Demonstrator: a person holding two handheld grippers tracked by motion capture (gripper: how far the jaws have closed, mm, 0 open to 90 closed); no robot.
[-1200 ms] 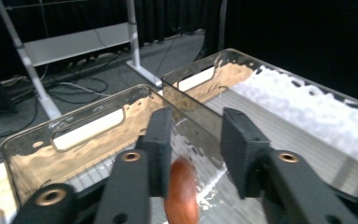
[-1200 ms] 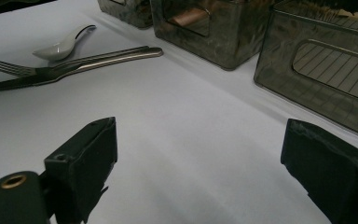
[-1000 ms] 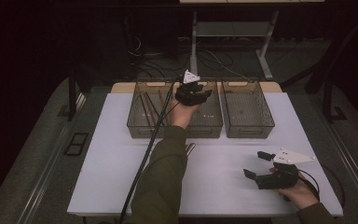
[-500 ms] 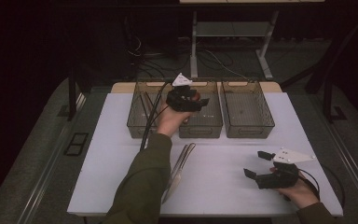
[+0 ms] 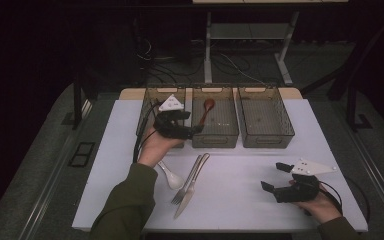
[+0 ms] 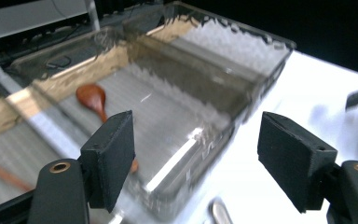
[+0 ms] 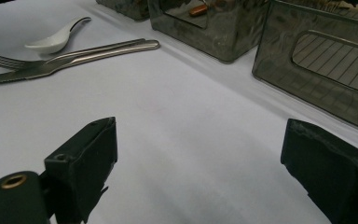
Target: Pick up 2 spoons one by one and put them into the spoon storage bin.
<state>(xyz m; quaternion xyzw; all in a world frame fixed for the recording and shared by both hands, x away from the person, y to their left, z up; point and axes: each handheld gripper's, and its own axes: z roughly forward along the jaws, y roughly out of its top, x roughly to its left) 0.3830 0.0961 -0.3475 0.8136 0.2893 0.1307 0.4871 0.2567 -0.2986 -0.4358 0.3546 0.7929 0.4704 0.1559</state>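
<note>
My left gripper hovers at the front edge of the left bin and the middle bin, jaws pointing right. Its jaws have just been opening and stand open with nothing between them. A brown wooden spoon lies in the middle bin, beyond my left jaw; the wooden spoon is apart from the pads. My right gripper rests low at the table's front right, open and holding nothing. A white spoon, a fork and a knife lie at the front centre.
A third bin stands at the back right, with nothing seen in it. A thin brown stick lies in the left bin. The white table has bare surface between the cutlery and my right gripper. The floor around is dark.
My left hand has drawn back from over the middle bin, leftward and toward the person. The wooden spoon now shows lying in that bin. The right hand has kept still.
</note>
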